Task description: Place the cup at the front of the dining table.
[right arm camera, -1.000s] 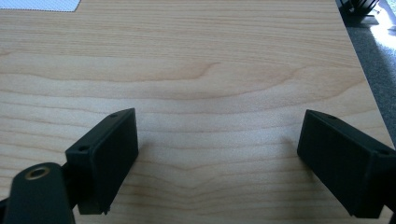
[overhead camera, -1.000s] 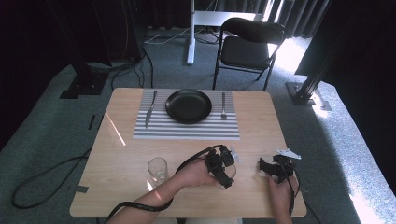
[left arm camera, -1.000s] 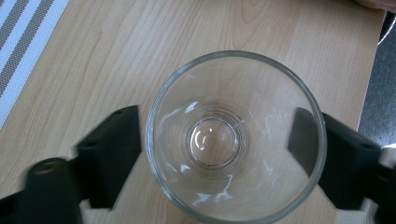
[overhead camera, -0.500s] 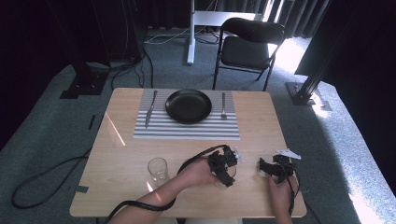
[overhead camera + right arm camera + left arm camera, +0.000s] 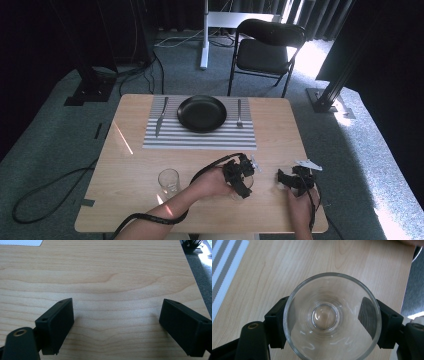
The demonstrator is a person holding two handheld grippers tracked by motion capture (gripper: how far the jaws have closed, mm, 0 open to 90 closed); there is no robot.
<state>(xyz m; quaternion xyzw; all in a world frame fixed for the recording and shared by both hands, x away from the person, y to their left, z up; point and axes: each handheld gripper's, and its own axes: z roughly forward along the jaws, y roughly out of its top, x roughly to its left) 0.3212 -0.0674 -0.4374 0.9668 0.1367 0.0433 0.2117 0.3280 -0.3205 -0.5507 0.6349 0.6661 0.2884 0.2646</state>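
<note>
Left tongs (image 5: 329, 322) have just been closing and now clamp a clear glass (image 5: 332, 317), one pad pressing each side of its wall. In the left gripper view the glass sits squarely between the pads, mouth facing the camera and base farthest from it, so its long axis runs straight along the tongs. From above, these tongs (image 5: 241, 176) rest near the front edge of the tabletop (image 5: 135, 170), and the glass in their grip is hard to make out there.

Right tongs (image 5: 116, 322) stand wide open with nothing between them, bare wood under the gap. In the high view they (image 5: 292, 179) sit just right of the left tongs, close but apart.

A second glass (image 5: 169, 181) stands upright to the left of the left tongs, nearer that hand than the other.

Farther off, beyond both tongs, a striped mat (image 5: 200, 137) carries a black plate (image 5: 202, 113), a knife (image 5: 161, 116) on the plate's left and a fork (image 5: 239, 113) on its right. As I judge it, any carry to the setting runs straight away from the person. Beyond the tabletop stands a chair (image 5: 265, 47).

No brand, label or writing can be read on anything.
</note>
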